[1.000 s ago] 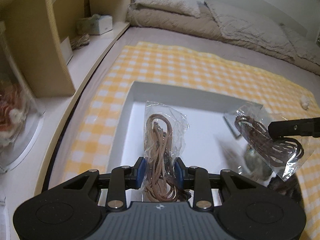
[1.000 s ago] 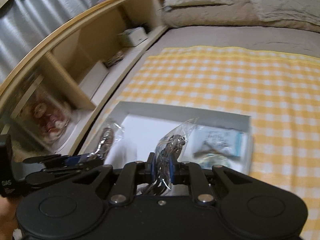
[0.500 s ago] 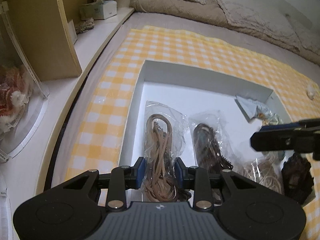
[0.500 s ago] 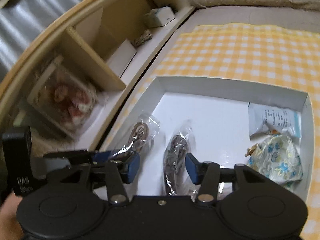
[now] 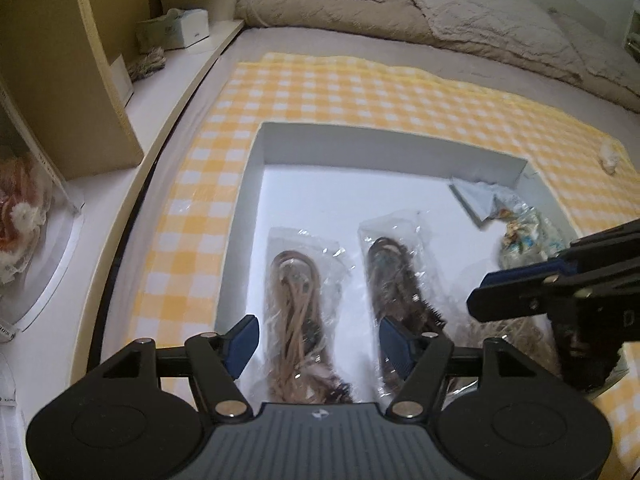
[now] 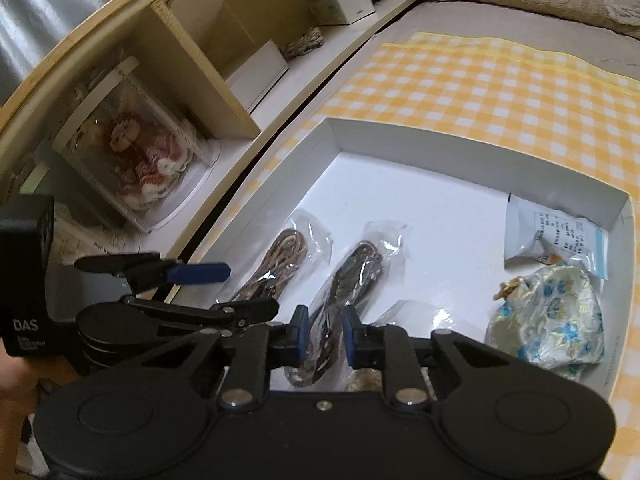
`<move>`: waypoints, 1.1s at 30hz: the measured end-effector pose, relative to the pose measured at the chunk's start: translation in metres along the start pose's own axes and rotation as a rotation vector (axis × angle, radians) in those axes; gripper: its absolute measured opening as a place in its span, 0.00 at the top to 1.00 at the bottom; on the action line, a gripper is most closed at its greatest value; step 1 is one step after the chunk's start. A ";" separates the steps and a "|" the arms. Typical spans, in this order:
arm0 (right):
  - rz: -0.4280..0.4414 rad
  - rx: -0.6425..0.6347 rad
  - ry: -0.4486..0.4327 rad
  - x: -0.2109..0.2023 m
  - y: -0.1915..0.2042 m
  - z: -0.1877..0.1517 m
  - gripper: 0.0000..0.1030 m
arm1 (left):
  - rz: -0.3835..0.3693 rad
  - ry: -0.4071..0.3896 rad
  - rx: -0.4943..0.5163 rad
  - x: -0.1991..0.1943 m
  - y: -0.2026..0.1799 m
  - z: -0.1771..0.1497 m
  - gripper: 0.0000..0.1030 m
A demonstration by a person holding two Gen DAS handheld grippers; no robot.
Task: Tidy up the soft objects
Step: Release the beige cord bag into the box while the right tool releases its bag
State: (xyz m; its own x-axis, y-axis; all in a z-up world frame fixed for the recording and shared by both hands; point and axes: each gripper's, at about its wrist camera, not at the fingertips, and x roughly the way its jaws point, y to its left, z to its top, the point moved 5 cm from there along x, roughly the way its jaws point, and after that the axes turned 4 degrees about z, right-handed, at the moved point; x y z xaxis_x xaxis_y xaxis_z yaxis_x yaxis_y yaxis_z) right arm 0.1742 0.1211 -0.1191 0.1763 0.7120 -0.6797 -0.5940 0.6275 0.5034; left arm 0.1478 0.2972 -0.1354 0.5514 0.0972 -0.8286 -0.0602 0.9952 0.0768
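Observation:
A white shallow box (image 5: 360,136) (image 6: 472,160) lies on a yellow checked cloth. Inside lie two clear bags side by side: a tan cord bag (image 5: 298,300) (image 6: 280,256) on the left and a dark brown cord bag (image 5: 394,276) (image 6: 356,268) beside it. My left gripper (image 5: 318,338) is open above the tan bag, holding nothing. My right gripper (image 6: 323,334) is open with a narrow gap, just above the near end of the dark bag; it also shows in the left wrist view (image 5: 520,296). A floral pouch (image 6: 548,320) and a white sachet (image 6: 556,240) lie at the box's right.
A wooden shelf unit (image 6: 192,60) runs along the left, holding a boxed doll (image 6: 136,148), a tissue box (image 5: 176,28) and a white box (image 6: 260,72). Beige pillows and bedding (image 5: 440,4) lie at the back. A small white lump (image 5: 610,156) sits on the cloth's right.
My left gripper has opened and let go of the tan cord bag, which now lies in the box. My right gripper's gap has narrowed over the dark bag it dropped earlier.

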 end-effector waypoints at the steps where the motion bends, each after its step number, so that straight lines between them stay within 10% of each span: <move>1: -0.004 -0.006 0.003 0.000 0.001 0.000 0.82 | -0.007 -0.008 -0.004 -0.002 -0.002 0.002 0.35; 19: -0.066 -0.038 -0.062 -0.055 -0.022 0.000 0.74 | -0.056 -0.029 -0.039 -0.026 -0.034 0.018 0.35; 33: -0.170 -0.094 -0.151 -0.106 -0.037 -0.007 0.16 | -0.024 -0.081 -0.065 -0.071 -0.040 0.009 0.05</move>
State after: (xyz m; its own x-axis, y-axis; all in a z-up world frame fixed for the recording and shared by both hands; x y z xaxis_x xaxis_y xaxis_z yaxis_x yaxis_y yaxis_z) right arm 0.1716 0.0204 -0.0694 0.3909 0.6419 -0.6597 -0.6145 0.7156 0.3321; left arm 0.1188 0.2508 -0.0744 0.6185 0.0765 -0.7820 -0.0983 0.9950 0.0196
